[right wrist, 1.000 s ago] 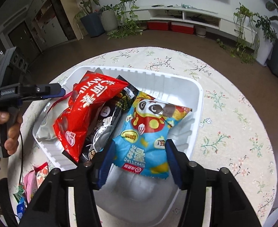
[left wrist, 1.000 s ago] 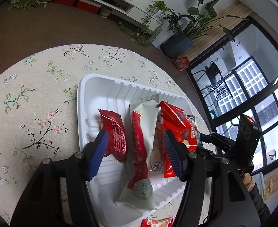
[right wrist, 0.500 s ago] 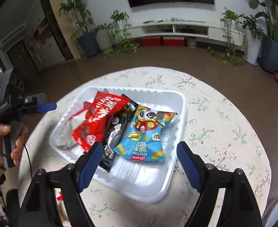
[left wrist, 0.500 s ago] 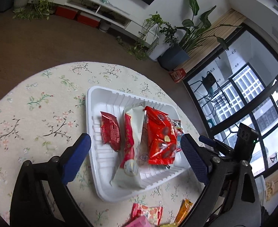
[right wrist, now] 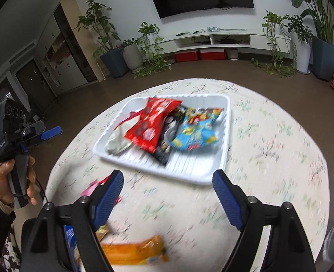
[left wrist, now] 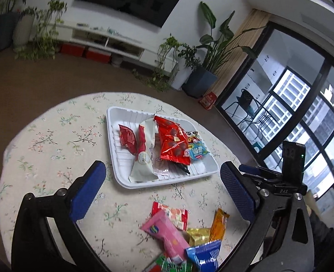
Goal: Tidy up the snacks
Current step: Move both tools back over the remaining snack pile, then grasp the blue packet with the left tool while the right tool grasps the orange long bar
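A white tray sits on the round floral table and holds several snack packets: a small red one, a white-and-red one, a big red bag and a blue bag. Loose packets lie nearer me: pink, orange, blue. My left gripper hovers above the tray's near edge, its jaws opening with nothing between them. My right gripper stands open and empty short of the tray.
The floral tablecloth ends in a round edge with brown floor beyond. A person's hand grips the left tool at the left of the right wrist view. Potted plants and a low TV shelf stand far off.
Both grippers pulled back and up from the tray, so it looks smaller and farther. Both pairs of jaws spread wider. The loose packets on the cloth came into view.
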Demonstrator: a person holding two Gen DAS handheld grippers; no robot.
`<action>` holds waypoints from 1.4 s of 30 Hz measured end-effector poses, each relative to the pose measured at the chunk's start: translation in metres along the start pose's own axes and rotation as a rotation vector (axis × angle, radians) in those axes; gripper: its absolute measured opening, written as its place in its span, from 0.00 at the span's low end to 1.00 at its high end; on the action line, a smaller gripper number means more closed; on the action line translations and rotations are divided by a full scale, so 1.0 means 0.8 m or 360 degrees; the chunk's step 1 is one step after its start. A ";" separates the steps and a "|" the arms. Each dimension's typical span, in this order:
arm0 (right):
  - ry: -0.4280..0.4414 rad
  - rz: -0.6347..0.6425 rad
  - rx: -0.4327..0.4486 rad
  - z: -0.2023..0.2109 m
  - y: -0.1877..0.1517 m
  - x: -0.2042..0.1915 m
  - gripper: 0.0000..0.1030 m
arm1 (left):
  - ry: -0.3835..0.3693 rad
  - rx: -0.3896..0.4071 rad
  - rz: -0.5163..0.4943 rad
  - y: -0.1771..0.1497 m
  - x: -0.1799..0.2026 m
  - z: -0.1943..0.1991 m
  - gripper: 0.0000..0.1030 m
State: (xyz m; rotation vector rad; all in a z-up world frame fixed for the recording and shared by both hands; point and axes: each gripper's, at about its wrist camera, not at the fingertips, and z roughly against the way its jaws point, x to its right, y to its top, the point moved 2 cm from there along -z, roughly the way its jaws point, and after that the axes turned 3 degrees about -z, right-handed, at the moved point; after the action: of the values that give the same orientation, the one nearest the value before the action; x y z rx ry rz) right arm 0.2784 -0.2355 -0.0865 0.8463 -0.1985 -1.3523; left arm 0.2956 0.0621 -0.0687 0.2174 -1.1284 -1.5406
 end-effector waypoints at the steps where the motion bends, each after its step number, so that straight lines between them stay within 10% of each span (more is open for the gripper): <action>1: 0.0004 -0.0013 0.0004 0.003 -0.006 -0.002 0.81 | 0.0000 0.0017 -0.0006 -0.007 0.007 0.009 0.99; 10: 0.0054 -0.0197 0.0012 0.037 -0.108 -0.027 0.81 | 0.0309 -0.0306 -0.0183 -0.110 0.078 0.030 0.99; 27: -0.0088 -0.0416 -0.0031 0.050 -0.214 -0.039 0.81 | 0.0381 -0.0452 -0.0242 -0.208 0.153 0.013 0.96; 42: -0.0087 -0.0490 -0.0131 0.020 -0.179 -0.042 0.74 | 0.0343 -0.0631 -0.0077 -0.206 0.128 -0.034 0.36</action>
State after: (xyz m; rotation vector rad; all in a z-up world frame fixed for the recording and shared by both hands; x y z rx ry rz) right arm 0.1497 -0.2089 -0.1551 0.7932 -0.0550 -1.6614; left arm 0.1712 -0.0583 -0.1605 0.1371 -0.6375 -1.7041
